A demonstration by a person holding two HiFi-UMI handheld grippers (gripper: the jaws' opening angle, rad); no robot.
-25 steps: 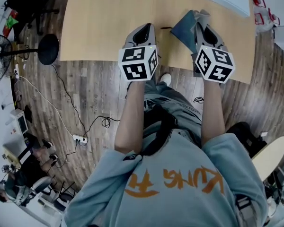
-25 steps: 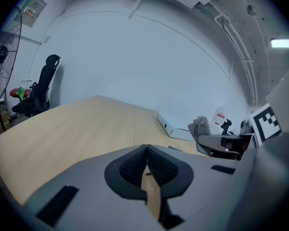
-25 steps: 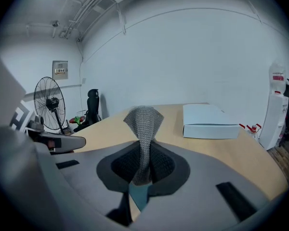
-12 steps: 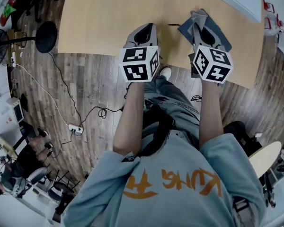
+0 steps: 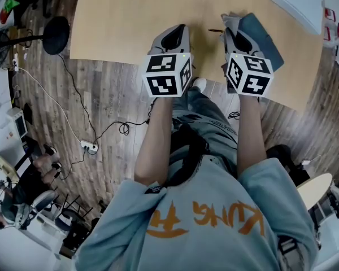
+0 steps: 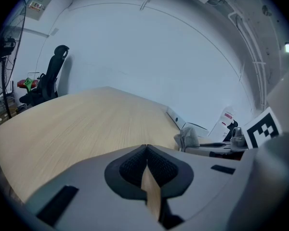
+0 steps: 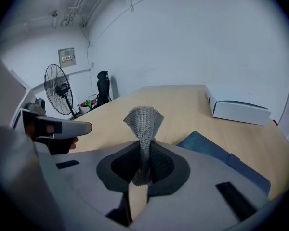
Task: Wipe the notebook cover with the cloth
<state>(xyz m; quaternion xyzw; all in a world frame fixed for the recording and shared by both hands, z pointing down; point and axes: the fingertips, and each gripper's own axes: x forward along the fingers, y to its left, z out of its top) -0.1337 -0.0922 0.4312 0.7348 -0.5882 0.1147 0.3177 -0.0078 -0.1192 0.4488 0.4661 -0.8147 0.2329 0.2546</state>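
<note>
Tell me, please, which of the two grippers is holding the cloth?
The right gripper: its jaws are shut on the grey cloth, beside the blue notebook. The left gripper is shut on nothing.

The left hand-held gripper (image 6: 147, 153) has its jaws pressed together with nothing between them. Ahead, the light-wood worktop (image 6: 86, 124) runs toward a white wall. At the right edge the right hand-held gripper (image 6: 195, 146), with its marker cube (image 6: 263, 127), has a grey cloth (image 6: 188, 137) at its tip. A white box (image 6: 176, 120) lies beyond it, and a black office chair (image 6: 55, 76) stands far left.
</note>
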